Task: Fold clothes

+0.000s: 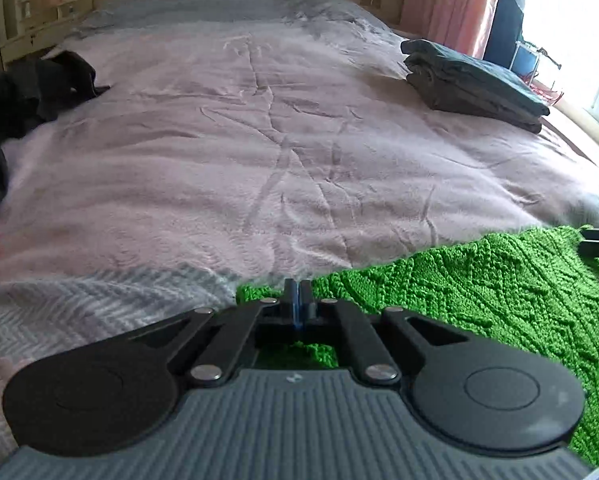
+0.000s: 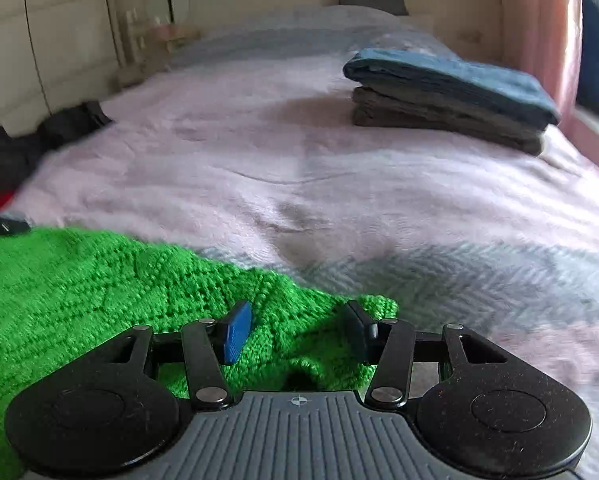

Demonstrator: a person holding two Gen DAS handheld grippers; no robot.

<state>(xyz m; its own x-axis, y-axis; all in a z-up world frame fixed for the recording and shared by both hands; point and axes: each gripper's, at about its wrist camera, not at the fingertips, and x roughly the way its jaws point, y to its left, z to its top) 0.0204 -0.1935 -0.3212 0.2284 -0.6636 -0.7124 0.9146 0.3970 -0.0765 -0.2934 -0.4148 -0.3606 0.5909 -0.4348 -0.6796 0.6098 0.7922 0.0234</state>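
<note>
The left claw [image 1: 298, 292] is pressed together on the near edge of the green knit [image 1: 479, 292] lying on the bed [image 1: 259, 140], probably to hold it, while the right claw [image 2: 295, 332] hovers spread over its other corner, far from the folded pile [image 2: 447, 96].

knit sweater [image 1: 479, 292] bright green | blanket [image 1: 259, 140] pale pink, grey herringbone

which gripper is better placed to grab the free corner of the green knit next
Right. The right gripper is open, straddling the green knit's near corner. The left gripper is already shut at the knit's other edge.
</note>
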